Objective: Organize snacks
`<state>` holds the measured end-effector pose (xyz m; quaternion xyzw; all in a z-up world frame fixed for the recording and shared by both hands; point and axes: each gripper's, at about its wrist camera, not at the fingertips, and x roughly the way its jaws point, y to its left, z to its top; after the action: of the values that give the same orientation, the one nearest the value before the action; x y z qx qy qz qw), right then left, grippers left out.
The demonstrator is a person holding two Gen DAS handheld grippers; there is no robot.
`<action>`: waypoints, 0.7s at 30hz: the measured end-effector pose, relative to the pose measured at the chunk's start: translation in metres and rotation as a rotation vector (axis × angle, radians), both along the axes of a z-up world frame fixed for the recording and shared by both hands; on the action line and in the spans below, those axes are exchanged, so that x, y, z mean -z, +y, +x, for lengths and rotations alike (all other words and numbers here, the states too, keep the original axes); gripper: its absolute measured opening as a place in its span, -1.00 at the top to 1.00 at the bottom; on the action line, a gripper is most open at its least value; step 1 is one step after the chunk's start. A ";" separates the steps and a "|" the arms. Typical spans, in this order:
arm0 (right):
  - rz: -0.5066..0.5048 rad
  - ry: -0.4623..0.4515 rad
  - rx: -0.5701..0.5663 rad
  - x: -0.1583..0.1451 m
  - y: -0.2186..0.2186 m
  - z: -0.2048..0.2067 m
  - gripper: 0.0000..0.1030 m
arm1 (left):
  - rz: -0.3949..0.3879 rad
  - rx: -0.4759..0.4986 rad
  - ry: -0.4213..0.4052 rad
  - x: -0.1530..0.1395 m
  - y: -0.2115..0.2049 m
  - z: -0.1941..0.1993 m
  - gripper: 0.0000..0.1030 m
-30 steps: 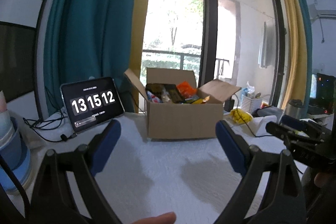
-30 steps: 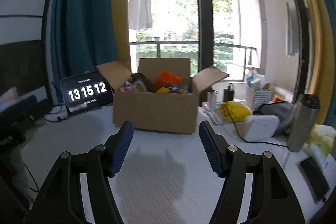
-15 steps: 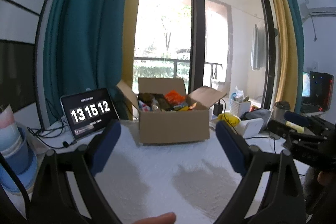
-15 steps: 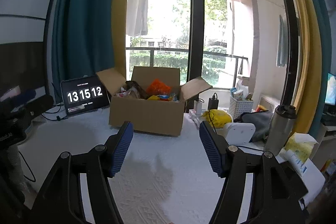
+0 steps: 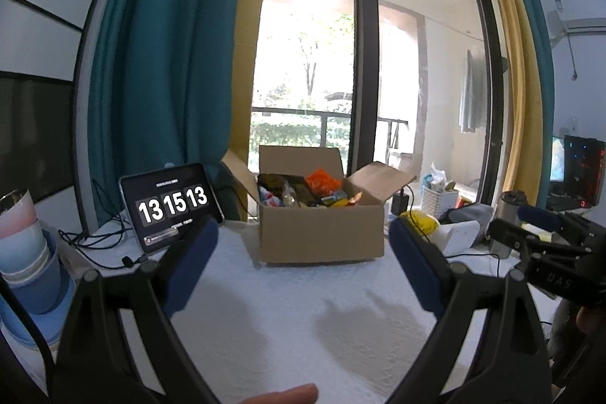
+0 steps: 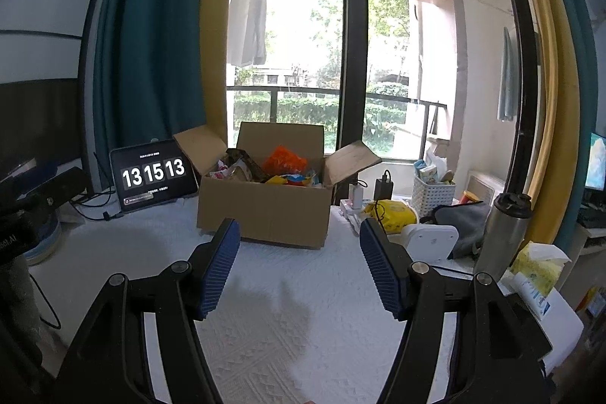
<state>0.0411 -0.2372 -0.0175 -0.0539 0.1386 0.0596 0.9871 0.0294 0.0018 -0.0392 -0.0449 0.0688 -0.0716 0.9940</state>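
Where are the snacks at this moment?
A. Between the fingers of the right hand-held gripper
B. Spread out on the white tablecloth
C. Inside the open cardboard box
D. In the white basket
C: the snacks sit piled inside the cardboard box, whose flaps stand open.

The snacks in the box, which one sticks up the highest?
The bright orange packet at the back middle of the cardboard box pokes up highest. The dark brown and yellow packets around it sit lower.

Left claw, right claw — black frames, ribbed blue pads, silver screws.
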 end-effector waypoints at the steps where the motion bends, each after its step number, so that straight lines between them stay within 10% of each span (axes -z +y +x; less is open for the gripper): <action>1: 0.001 0.003 -0.001 0.000 0.000 0.001 -0.34 | -0.002 -0.001 -0.001 0.000 0.000 0.000 -0.80; 21: 0.017 0.038 0.000 0.005 -0.002 0.008 -0.34 | -0.013 -0.009 0.007 0.002 0.002 -0.003 -0.80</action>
<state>0.0490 -0.2396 -0.0224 -0.0441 0.1570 0.0618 0.9847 0.0269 0.0037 -0.0409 -0.0518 0.0716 -0.0674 0.9938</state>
